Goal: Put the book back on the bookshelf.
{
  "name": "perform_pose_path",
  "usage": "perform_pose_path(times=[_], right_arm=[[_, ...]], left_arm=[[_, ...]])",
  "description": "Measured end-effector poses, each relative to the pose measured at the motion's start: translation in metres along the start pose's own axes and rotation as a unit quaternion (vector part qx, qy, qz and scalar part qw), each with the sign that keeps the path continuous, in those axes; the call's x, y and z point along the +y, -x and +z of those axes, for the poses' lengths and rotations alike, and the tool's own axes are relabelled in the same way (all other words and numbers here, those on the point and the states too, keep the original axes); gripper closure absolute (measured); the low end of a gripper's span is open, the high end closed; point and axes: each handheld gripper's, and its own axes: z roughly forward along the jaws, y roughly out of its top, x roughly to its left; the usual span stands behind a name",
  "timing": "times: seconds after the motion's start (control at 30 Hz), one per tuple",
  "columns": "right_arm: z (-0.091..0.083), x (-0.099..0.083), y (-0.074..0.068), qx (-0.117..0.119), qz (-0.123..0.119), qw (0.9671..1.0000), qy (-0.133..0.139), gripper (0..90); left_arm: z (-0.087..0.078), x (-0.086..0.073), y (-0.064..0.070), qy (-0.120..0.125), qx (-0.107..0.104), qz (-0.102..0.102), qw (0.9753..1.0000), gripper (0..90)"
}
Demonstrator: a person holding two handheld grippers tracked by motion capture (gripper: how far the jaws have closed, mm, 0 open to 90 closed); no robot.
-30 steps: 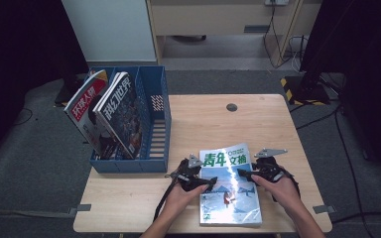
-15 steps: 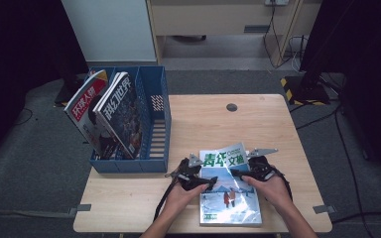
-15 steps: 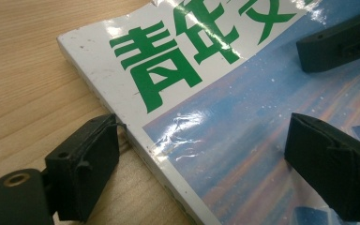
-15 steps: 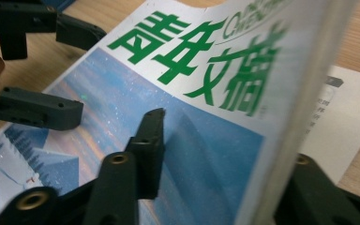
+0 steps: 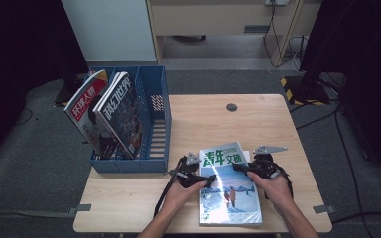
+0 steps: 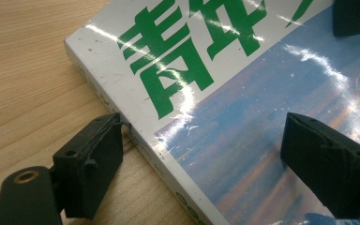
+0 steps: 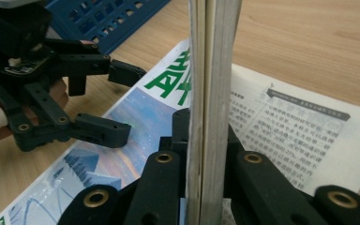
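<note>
One claw (image 7: 205,154) pinches pages (image 7: 211,70), hiding the magazine (image 7: 136,122)

Bare table (image 5: 278,124) lies beyond the magazine (image 5: 230,193); the blue rack (image 5: 156,124) blocks the left.

The high view is looking forward and down from above the bench (image 5: 278,124). The left gripper view is sitting very close over the magazine (image 6: 243,93), facing toward three o'clock. The right gripper view is facing nine o'clock. Both are sharing that magazine's cover.
</note>
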Motion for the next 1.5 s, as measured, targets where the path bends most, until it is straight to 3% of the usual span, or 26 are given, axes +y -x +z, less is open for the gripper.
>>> perform_pose_path(times=[0.3, 0.53, 0.7, 0.87, 0.97, 1.1, 1.23, 1.37, 1.5], right_arm=[[-0.006, 0.006, -0.006, 0.009, -0.006, 0.9998, 0.018, 84.0], [-0.013, 0.014, -0.009, 0.012, -0.016, 0.9989, 0.042, 84.0], [-0.016, 0.015, -0.008, 0.016, -0.016, 0.9981, 0.057, 84.0], [-0.019, 0.016, -0.008, 0.023, -0.018, 0.9973, 0.067, 84.1], [-0.019, 0.016, -0.006, 0.024, -0.016, 0.9969, 0.072, 84.0], [-0.019, 0.012, -0.001, 0.019, -0.011, 0.9970, 0.074, 83.7], [-0.015, 0.008, 0.006, -0.010, -0.025, 0.9983, 0.051, 79.1], [-0.007, 0.004, 0.010, -0.059, -0.035, 0.9974, 0.021, 58.2], [0.007, -0.002, 0.013, -0.113, -0.050, 0.9921, -0.021, 37.6]], left_arm=[[0.000, 0.001, -0.005, 0.004, -0.017, -0.020, 0.9997, 8.3], [-0.002, 0.003, -0.014, 0.012, -0.038, -0.057, 0.9976, 5.0], [0.001, 0.004, -0.014, 0.009, -0.052, -0.058, 0.9969, 5.2], [0.004, 0.005, -0.009, -0.002, -0.090, -0.044, 0.9950, 5.2], [0.009, 0.006, -0.006, 0.000, -0.108, -0.047, 0.9930, 7.6], [0.013, 0.007, -0.004, 0.010, -0.098, -0.047, 0.9940, 7.7], [0.013, 0.007, -0.003, 0.010, -0.091, -0.043, 0.9949, 10.4], [0.014, 0.007, -0.003, 0.012, -0.085, -0.044, 0.9953, 11.6], [0.015, 0.008, -0.001, 0.018, -0.081, -0.041, 0.9957, 12.6]])
